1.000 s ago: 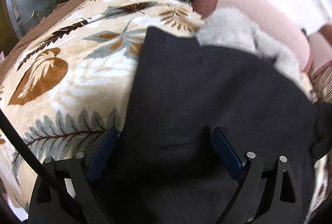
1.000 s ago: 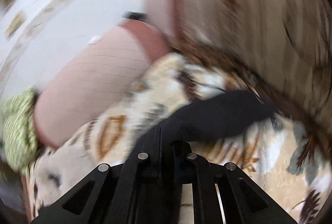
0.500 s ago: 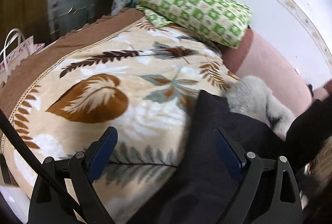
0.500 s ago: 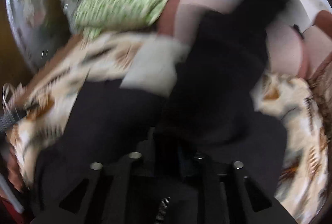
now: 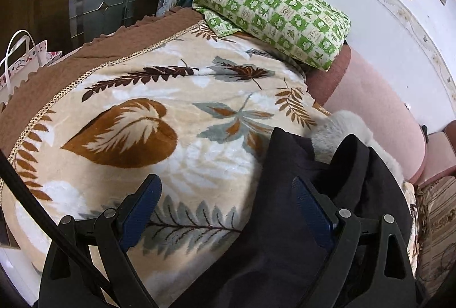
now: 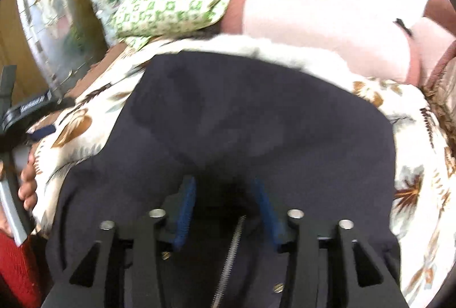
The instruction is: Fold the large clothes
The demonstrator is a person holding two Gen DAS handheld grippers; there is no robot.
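Note:
A black coat (image 5: pixel 285 222) with a pale fur collar (image 5: pixel 342 125) lies on the leaf-patterned blanket (image 5: pixel 171 137). A black fold of it (image 5: pixel 352 162) lies doubled over near the collar. My left gripper (image 5: pixel 225 185) hangs open over the coat's left edge, one pad over the blanket and the other over the black cloth. My right gripper (image 6: pixel 225 191) points down at the coat (image 6: pixel 256 114). Its jaws are opening, the blue pads stand apart, and dark cloth lies loose under the gap. The left gripper (image 6: pixel 25 119) and the hand (image 6: pixel 27 182) that holds it show at the left rim.
A green checked pillow (image 5: pixel 273 5) lies at the head of the bed, with pink bolsters (image 5: pixel 379 114) along the white wall. A brown bedspread border (image 5: pixel 85 57) runs along the far side. A paper bag (image 5: pixel 25 60) stands beyond it, and a red thing (image 6: pixel 17 273) at the near left.
The right gripper swung a black part of the coat across onto the coat's body, then its jaws parted from shut. The left gripper drew leftward off the coat, then stopped.

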